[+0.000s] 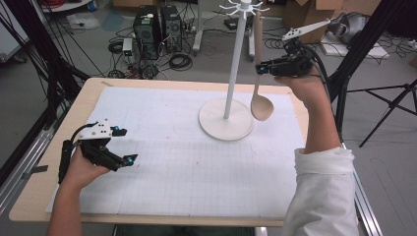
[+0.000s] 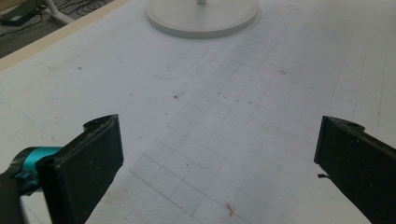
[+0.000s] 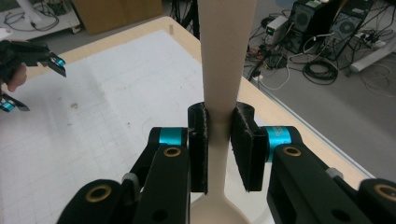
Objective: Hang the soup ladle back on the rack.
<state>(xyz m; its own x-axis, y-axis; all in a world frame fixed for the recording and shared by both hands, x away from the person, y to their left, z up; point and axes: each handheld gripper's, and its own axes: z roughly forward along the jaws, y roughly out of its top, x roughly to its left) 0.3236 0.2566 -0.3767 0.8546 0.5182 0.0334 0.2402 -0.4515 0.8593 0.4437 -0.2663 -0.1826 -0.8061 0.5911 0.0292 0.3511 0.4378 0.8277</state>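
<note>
Your right gripper (image 1: 259,68) pinches the wooden spoon (image 1: 260,101) just right of the white stand (image 1: 226,118), bowl down, maybe hanging from the top hooks. Your left gripper (image 1: 125,145) rests open, far left of the stand.

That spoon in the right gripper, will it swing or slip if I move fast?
The spoon looks stiff, probably wood, so unlikely to flop. The right gripper clamps its narrow handle with the bowl hanging below, so it may pivot. Its smooth surface could slip.
</note>
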